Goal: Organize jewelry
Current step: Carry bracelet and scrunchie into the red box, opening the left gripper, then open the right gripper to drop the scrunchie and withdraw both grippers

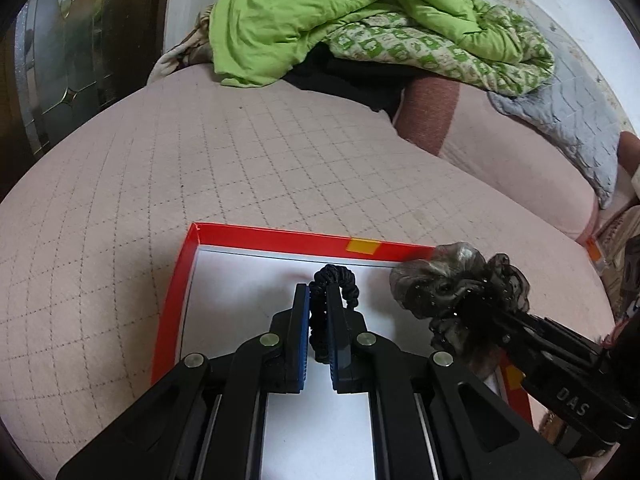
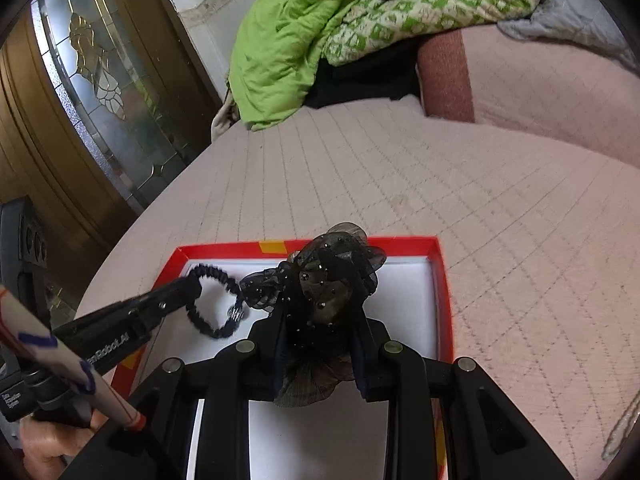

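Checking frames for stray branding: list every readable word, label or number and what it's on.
"DAS" on the body of the right tool.
"RobotAI", its start cut off, on the body of the left tool.
Small white print on a black grip at the lower left edge of the right wrist view: too blurred to read.
Red box: yellow patches, no text.

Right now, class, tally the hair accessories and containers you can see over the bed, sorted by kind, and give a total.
Thin black hair ties: 1, the black hair tie held in the left gripper
Sheer ruffled scrunchies: 1, the dark sheer scrunchie held in the right gripper
Boxes: 1, the red box on the pink bed cover
Total: 3
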A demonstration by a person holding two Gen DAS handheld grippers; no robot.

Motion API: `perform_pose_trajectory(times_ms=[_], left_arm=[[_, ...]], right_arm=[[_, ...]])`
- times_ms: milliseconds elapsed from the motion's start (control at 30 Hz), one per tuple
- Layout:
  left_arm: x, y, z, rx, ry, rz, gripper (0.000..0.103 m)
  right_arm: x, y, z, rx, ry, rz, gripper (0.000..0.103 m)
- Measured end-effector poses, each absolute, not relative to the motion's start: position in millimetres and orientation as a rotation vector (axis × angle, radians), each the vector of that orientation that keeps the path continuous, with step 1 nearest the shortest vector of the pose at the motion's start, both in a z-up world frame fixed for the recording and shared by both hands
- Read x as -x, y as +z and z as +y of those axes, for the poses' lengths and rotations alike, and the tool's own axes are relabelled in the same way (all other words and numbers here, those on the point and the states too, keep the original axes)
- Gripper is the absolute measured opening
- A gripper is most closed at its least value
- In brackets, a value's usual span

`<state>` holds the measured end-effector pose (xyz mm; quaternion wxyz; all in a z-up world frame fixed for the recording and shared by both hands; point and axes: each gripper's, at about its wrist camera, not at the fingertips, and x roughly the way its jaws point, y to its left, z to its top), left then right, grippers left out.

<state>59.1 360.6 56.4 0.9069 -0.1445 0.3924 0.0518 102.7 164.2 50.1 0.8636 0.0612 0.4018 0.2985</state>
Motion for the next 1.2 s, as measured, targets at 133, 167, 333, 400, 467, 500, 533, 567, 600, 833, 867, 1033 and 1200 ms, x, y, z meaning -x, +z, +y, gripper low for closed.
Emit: perform_pose_trajectory(times_ms=[133,167,333,400,467,500,533,567,600,833,867,1033,1200], left_arm=[[-63.6,52.8,364.1,0.331,0.108,0.827,0.008],[-64.8,52.6,363.8,0.328,0.109,0.829,0.008],[-64.7,53.2,360.8,0.318,0.113,0.831,0.008],[-63.8,54.1,361.5,0.313,0.119,0.827,0.008],[-62.7,54.1,362.7,0.321,0.115,0.827,0.009],[-62.7,53.9,363.0,0.323,0.115,0.829,0.009],[-62.3,53.9,363.3,0.325,0.116,0.829,0.009],[-61.8,54.4,363.5,0.324,0.119,0.827,0.01],[-61.1,55.1,363.9,0.325,0.122,0.823,0.011],[-56.2,63.9,365.4,0.336,0.135,0.782,0.015],[-55.7,64.9,365.4,0.335,0.136,0.779,0.016],[-49.7,71.3,365.8,0.339,0.15,0.747,0.017],[-43.4,78.2,364.4,0.344,0.155,0.715,0.019]], right_arm=[[-106.8,47.6,163.4,-0.15,0.632,0.854,0.034],[-106.6,46.6,163.4,-0.15,0.63,0.86,0.035],[-107.0,43.1,161.9,-0.154,0.618,0.885,0.041],[-105.4,42.5,162.9,-0.136,0.613,0.891,0.042],[-103.0,42.7,166.5,-0.105,0.61,0.891,0.044],[-101.5,43.3,168.2,-0.09,0.612,0.888,0.047],[-98.8,44.7,170.9,-0.068,0.612,0.88,0.049],[-96.8,45.8,172.5,-0.055,0.614,0.874,0.049],[-96.1,46.7,173.7,-0.044,0.615,0.87,0.05],[-86.9,56.9,174.9,0.014,0.611,0.835,0.073],[-86.0,58.7,173.7,0.01,0.612,0.829,0.075],[-81.3,68.9,166.1,-0.023,0.619,0.814,0.077],[-74.4,84.0,158.6,-0.059,0.642,0.784,0.078]])
